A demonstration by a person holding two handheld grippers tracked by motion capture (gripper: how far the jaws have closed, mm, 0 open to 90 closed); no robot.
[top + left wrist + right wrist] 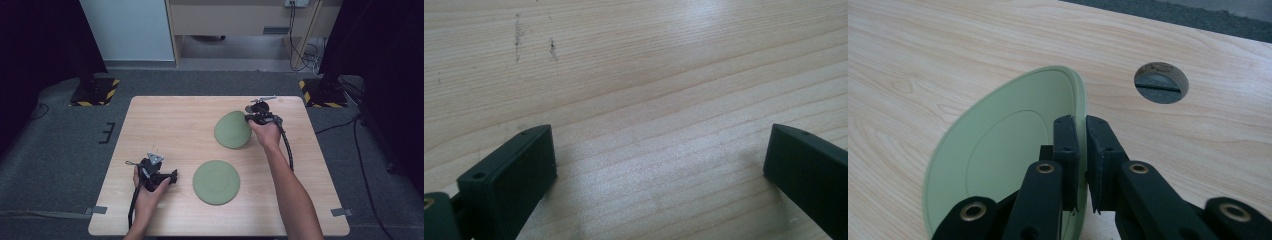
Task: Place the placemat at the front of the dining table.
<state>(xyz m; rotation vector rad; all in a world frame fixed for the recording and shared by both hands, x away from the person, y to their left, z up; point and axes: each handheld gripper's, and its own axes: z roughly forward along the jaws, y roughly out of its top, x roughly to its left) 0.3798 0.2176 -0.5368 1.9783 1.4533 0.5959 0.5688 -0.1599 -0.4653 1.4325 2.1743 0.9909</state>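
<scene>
The right gripper (pixel 1081 150) is pinching the rim of the far green plate (pixel 232 130), tilting it up off the table (pixel 165 120) — a thin edge hold, so it is risking a slip. The left gripper (pixel 159 175) is idling wide open near the flat plate (pixel 216 182) — nothing is steadying the tilted one if it drops.

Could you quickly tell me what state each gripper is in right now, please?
Left gripper: open, nothing between its jaws, over the bare table.
Right gripper: shut on the rim of the tilted green plate.

High view overhead, facing forward-down; gripper views close above shared table (pixel 165 125).
</scene>
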